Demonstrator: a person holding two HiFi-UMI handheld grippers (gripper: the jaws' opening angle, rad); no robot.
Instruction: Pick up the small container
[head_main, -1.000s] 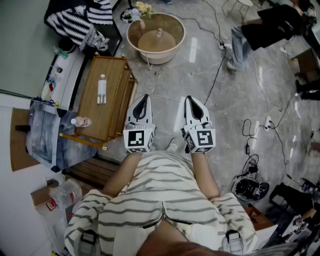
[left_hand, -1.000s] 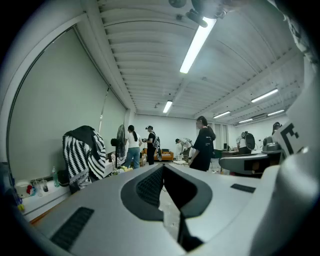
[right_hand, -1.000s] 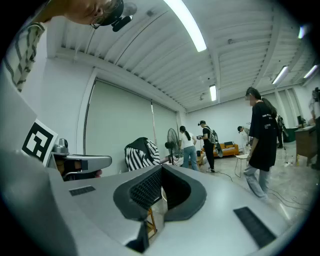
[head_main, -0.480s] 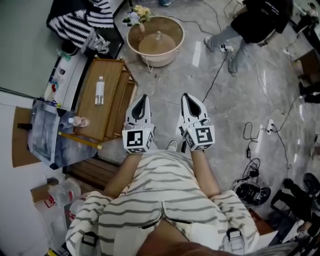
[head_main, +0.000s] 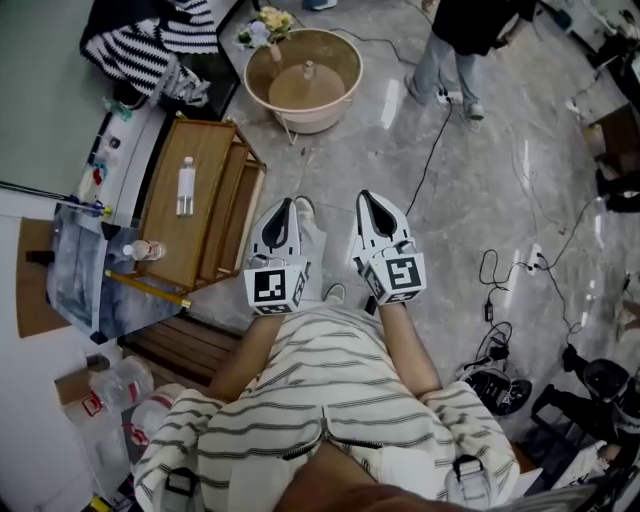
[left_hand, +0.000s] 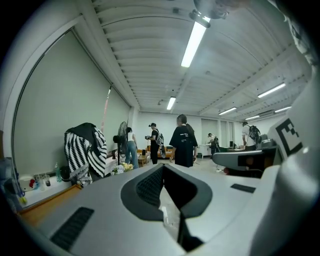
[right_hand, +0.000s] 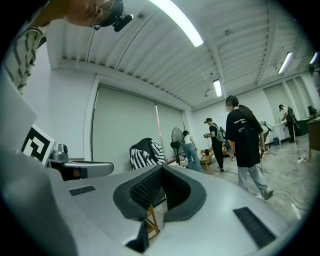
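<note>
**A:** Where are the two claws?

**B:** Side by side in front of the person's striped shirt (head_main: 320, 390), above the grey stone floor (head_main: 480, 180), apart from each other. The left claw (head_main: 283, 205) is clenched, its pads meeting at the tip with nothing between them. The right claw (head_main: 367, 198) is the same: clenched and empty.

**A:** And the small container?

**B:** My best reading is the small clear container (head_main: 140, 250) lying on its side at about nine o'clock from the left claw. It sits at the near left edge of the wooden table (head_main: 205, 150), well apart from both claws. It is too small to tell more.

**A:** Anything else on that table?

**B:** A clear water bottle (head_main: 186, 185) lies flat further along the top, at ten o'clock from the left claw.

**A:** Beyond the claws?

**B:** At twelve o'clock a round beige basin (head_main: 305, 75) stands on the floor, and at one o'clock there is a standing person in dark clothes (head_main: 462, 35).
</note>
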